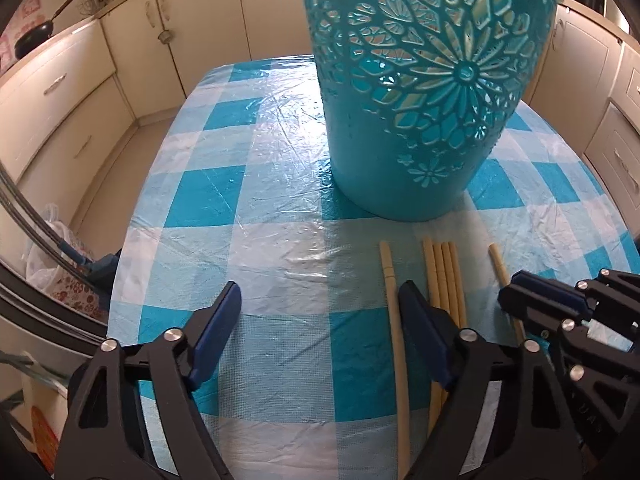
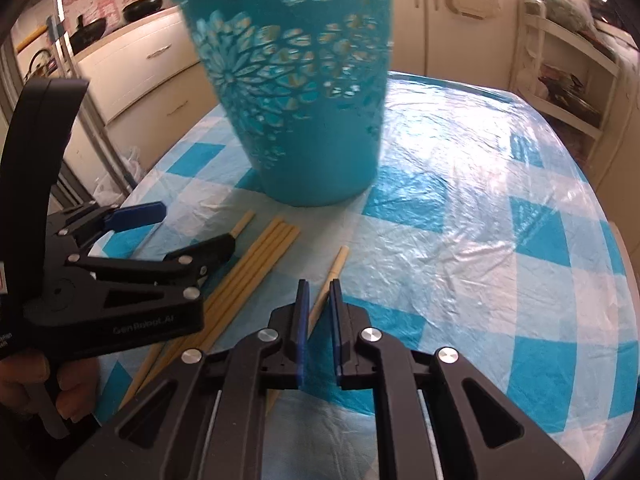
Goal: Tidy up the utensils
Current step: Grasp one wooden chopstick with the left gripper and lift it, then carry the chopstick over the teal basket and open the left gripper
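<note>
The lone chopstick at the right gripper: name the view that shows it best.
Right wrist view: the lone chopstick runs between the right gripper fingers, tip clear. In the left wrist view, that chopstick shows only its far end before the gripper covers it.

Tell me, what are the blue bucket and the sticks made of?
The blue bucket looks like matte plastic: its flower holes seem molded, though painted metal is possible. The sticks are chopsticks, probably bamboo or wood, pale tan and dull, not shiny.
</note>
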Tool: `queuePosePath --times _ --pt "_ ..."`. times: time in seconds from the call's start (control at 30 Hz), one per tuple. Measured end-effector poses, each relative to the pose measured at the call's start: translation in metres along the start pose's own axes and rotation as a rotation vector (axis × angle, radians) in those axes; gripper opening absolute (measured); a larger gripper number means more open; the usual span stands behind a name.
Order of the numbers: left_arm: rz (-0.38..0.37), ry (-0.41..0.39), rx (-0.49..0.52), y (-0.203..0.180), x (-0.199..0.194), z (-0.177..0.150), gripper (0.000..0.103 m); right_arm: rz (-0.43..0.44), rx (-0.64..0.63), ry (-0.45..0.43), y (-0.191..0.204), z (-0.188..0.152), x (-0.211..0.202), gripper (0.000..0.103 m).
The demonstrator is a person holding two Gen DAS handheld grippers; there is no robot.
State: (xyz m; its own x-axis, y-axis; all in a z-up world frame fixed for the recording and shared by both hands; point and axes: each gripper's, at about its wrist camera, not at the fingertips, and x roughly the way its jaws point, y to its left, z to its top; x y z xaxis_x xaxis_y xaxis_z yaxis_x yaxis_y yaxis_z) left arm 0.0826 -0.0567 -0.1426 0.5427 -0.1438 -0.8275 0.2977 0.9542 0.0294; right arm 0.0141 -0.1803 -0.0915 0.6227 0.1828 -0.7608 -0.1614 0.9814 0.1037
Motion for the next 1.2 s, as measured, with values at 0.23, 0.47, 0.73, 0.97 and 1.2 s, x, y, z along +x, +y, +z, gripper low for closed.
queuePosePath --times 0.23,0.47,0.73,0.97,1.2 --pt "-0.025 0.025 0.011 -0.008 0.0 0.008 0.047 0.002 0.029 -0.017 -0.009 0.004 0.005 0.011" --pt "-0.044 0.033 0.025 -0.018 -0.001 0.012 0.03 0.043 0.07 -0.023 -0.016 0.004 0.005 0.011" --pt "-0.096 0.036 0.042 -0.026 -0.005 0.005 0.005 0.096 0.125 -0.026 -0.026 0.003 0.004 0.011" --pt "-0.162 -0.019 -0.03 -0.007 -0.027 0.003 0.005 0.105 0.133 -0.028 -0.028 0.003 0.002 0.012" --pt "-0.297 -0.167 -0.16 0.038 -0.079 0.014 0.005 0.117 0.141 -0.029 -0.032 0.003 0.001 0.013"
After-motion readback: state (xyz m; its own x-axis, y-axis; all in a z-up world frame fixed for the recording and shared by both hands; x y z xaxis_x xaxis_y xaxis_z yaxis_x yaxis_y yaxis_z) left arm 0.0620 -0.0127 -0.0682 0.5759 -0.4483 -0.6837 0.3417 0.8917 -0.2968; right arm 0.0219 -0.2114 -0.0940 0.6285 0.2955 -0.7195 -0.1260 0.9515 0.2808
